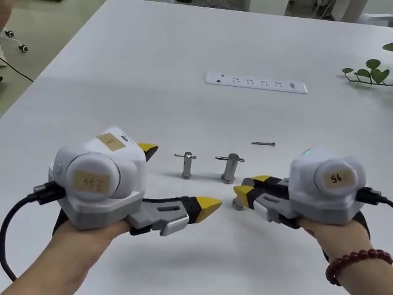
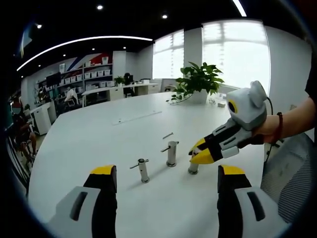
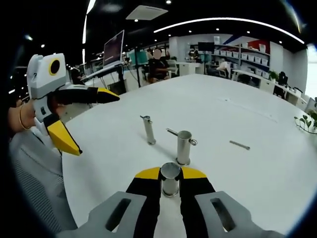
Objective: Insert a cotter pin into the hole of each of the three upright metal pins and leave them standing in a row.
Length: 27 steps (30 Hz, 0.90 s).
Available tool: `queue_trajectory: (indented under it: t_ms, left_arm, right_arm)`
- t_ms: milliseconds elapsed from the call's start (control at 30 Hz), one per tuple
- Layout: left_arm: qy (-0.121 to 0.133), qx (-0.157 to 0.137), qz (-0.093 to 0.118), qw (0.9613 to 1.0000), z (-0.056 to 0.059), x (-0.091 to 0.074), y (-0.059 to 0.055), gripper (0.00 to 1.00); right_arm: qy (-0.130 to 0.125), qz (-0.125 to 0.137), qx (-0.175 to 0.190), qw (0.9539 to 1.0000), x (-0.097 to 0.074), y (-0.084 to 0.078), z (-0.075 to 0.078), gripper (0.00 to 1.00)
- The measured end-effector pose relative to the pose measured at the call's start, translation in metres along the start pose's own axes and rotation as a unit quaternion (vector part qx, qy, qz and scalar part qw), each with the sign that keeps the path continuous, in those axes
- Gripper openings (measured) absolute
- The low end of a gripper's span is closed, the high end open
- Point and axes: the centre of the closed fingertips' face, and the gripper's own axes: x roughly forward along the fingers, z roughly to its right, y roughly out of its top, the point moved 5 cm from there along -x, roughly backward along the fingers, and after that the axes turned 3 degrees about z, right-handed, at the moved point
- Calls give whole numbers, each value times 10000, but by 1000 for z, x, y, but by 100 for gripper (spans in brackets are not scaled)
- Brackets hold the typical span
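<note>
- Closest to us, the left gripper (image 1: 182,177) is hovering low over the table (image 1: 123,74). Its jaws are standing wide apart with nothing between them, and our hand under it is running off the bottom edge of the head view.
- We are clamping the right gripper (image 1: 241,192) on the top of the third metal pin (image 3: 170,179), which is standing just on our side of the middle pin (image 1: 229,168).
- In the head view the yellow tips are covering most of the third metal pin, and we are not making out its cross hole in any view.
- The middle pin is standing upright with a cotter pin (image 1: 228,159) passing through its head.
- Left of the middle pin, the left pin (image 1: 186,166) is standing upright and carrying a second cotter pin (image 1: 184,155).
- A loose cotter pin (image 1: 263,144) is lying flat beyond the middle pin, slightly to its right, touching nothing.
- Well beyond the middle pin a power strip (image 1: 256,82) is lying flat. A plant (image 1: 368,70) is being cut off by the right edge of the head view.
- Bare tabletop is spreading beyond and left of the middle pin, and the table's left edge is lying well away.
</note>
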Motion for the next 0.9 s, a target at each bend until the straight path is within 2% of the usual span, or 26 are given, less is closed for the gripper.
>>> queue_trajectory:
  t_ms: [233, 267, 567, 900]
  left_arm:
    - [-15, -15, -21, 10000, -1, -1, -1, 82]
    - [-23, 0, -31, 10000, -1, -1, -2, 82]
    - [-64, 159, -132, 9998, 2, 1, -4, 82]
    - [-49, 126, -136, 9998, 1, 1, -5, 83]
  right_arm:
    - [6, 32, -76, 10000, 0, -2, -7, 9]
    - [-53, 44, -82, 9999, 0, -1, -6, 9]
    - [-68, 7, 185, 9998, 1, -8, -8, 12]
    - [12, 66, 153, 9999, -12, -2, -4, 20]
